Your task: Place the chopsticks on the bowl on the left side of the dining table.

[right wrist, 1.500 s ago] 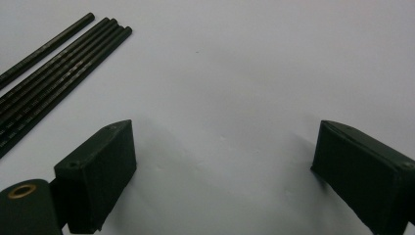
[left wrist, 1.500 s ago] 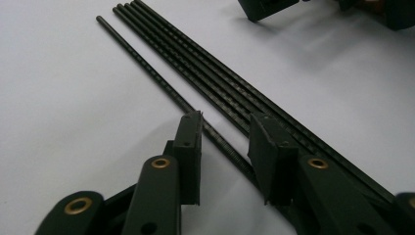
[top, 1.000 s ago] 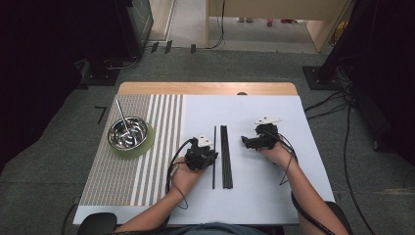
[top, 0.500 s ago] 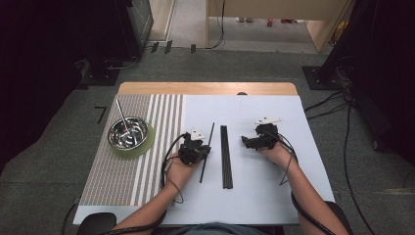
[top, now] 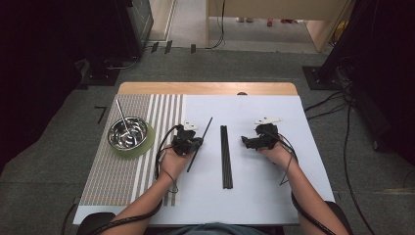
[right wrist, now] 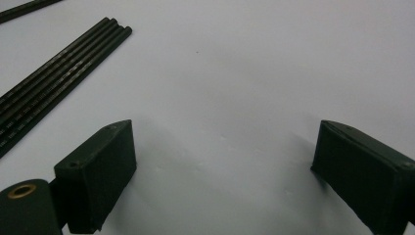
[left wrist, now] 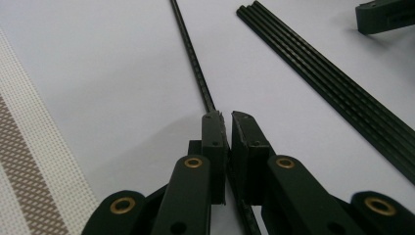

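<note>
**Chopstick clamped in left fingers, bundle waits at centre**

Counter point(top: 274, 196) first: a white sheet covers most of it, with a striped mat point(top: 105, 181) at its nine o'clock side. On that mat sits a steel bowl point(top: 128, 133) on a green coaster, a thin rod leaning out of it toward eleven.

Bundle point(top: 225, 156) of dark chopsticks lies at the sheet's centre, long axis running twelve to six. It sits between the two hands, about equally near each.

Left gripper point(top: 188, 143) has its fingers point(left wrist: 214, 142) pressed together on a single chopstick point(top: 199, 144), having just finished closing on it. In the left gripper view the stick point(left wrist: 195, 58) runs out from between the pads toward twelve. From above, its axis tilts from one o'clock down to seven, angled away from the bundle, which lies at the gripper's three o'clock.

Right gripper point(top: 255, 142) rests on the sheet at the bundle's three o'clock with its fingers point(right wrist: 100, 169) wide apart and nothing between them.

My read: the stick looks bound for the bowl at the left gripper's nine o'clock, so the left hand is the nearer one for that carry.
</note>
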Tool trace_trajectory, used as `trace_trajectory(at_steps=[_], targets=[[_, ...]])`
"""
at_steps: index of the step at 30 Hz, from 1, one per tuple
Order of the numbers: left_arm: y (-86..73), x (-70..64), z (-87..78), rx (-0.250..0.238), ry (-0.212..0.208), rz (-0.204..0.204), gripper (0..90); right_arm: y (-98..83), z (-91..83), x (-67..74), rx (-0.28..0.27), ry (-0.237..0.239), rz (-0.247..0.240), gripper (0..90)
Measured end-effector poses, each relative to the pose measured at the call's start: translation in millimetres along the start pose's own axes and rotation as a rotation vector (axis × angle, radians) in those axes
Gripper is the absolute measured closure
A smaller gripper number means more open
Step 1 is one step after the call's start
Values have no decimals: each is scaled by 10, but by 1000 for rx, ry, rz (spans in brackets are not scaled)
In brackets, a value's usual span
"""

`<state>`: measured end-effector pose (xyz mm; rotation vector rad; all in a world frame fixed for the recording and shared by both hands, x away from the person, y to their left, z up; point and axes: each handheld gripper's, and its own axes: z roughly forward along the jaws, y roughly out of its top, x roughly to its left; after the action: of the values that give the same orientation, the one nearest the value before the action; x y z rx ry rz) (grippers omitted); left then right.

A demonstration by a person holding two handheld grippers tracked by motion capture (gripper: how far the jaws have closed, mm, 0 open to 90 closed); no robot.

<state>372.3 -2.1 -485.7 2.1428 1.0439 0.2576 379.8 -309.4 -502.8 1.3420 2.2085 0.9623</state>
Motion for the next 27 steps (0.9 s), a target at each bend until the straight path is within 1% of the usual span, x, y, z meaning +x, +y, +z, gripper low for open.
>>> trace_trajectory(at_steps=[1, 4, 8, 16, 18, 21, 27], targets=[[4, 16, 3, -3, -1, -4, 860, 0, 0, 0, 0, 0, 0, 84], [20, 47, 21, -13, 9, 7, 863, 0, 1, 1, -1, 0, 1, 84], [28, 51, 42, -20, 13, 11, 863, 2, 1, 0, 1, -1, 2, 84], [26, 51, 51, -24, 15, 8, 855, 7, 5, -3, 2, 2, 0, 82], [26, 41, 52, -26, 11, 1, 827, 7, 6, -5, 1, 3, -1, 82], [27, 26, 41, -26, 14, 6, 815, 5, 4, -4, 1, 3, -1, 82], [30, -23, -38, -37, 19, 10, 795, 5, 4, -4, 2, 3, 0, 81]])
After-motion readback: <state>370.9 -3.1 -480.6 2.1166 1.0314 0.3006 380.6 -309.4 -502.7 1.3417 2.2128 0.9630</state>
